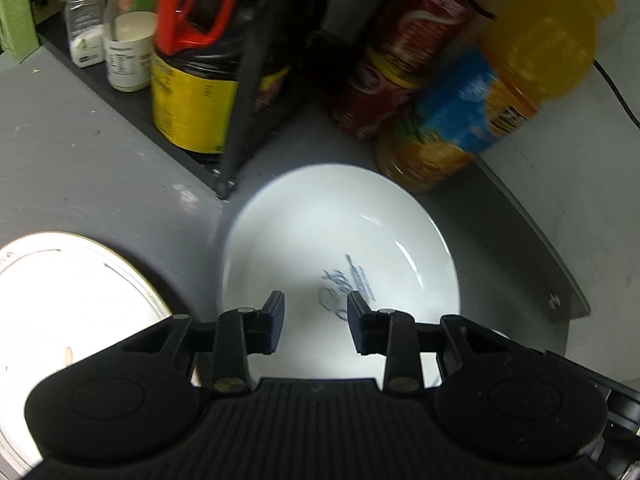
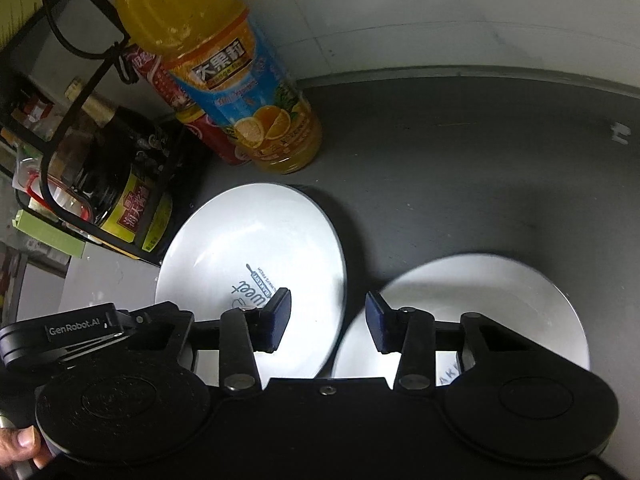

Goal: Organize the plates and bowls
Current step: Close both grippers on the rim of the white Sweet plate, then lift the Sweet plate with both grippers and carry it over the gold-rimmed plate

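Note:
A white bowl (image 1: 340, 240) with blue print inside sits on the grey counter, in the middle of the left wrist view. My left gripper (image 1: 316, 312) hovers over its near part, jaws apart with nothing between the pads. A gold-rimmed plate (image 1: 60, 288) lies to the left. In the right wrist view the printed bowl (image 2: 248, 248) is left of centre and a second white bowl (image 2: 480, 300) is on the right. My right gripper (image 2: 328, 312) is open above them. The printed bowl's right rim lines up with its gap, and neither pad touches it.
An orange juice bottle (image 2: 224, 80) and red cans (image 1: 384, 76) stand behind the bowls. A black wire rack (image 1: 240, 112) holding a dark sauce bottle (image 1: 192, 92) and spice jars (image 1: 124, 52) is at the back left. A white wall (image 2: 440, 12) borders the counter.

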